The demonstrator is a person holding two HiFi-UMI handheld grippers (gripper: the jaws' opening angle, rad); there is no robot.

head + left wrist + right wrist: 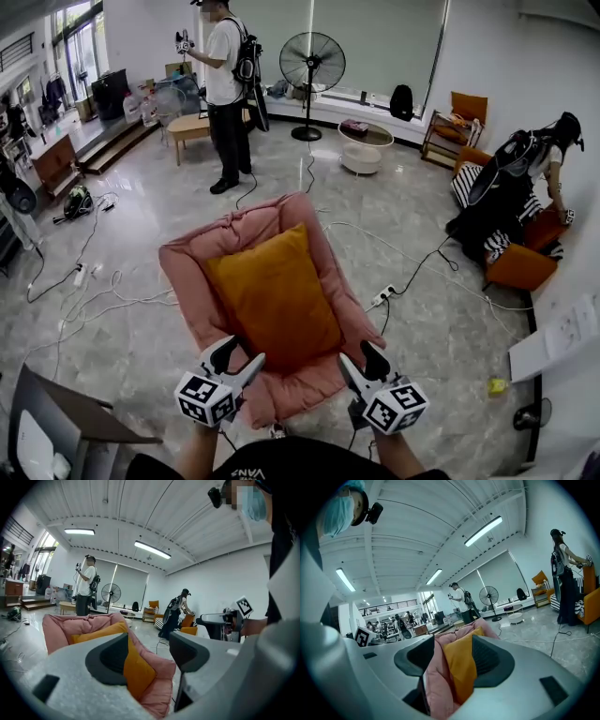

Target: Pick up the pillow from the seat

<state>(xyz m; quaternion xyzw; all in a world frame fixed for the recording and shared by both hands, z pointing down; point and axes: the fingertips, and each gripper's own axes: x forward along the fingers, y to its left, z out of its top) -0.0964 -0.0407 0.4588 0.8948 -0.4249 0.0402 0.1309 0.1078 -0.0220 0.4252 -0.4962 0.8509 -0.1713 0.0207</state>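
1. Now the orange pillow (274, 295) is lying on the pink seat (192, 258) in the middle of the frame, covering most of its cushion.
2. The left gripper (234, 357) is hovering at the lower left, near the seat's front edge. Its jaws are standing well apart and holding nothing. In the left gripper view a corner of the pillow is showing in the gap between them.
3. The right gripper (364, 364) is hovering right of centre at the bottom, near the seat's other front corner. Its jaws are likewise gaping wide and gripping nothing, framing seat and pillow in the right gripper view.
4. A person (225, 84) is standing beside a fan (311, 64) along the top of the frame.
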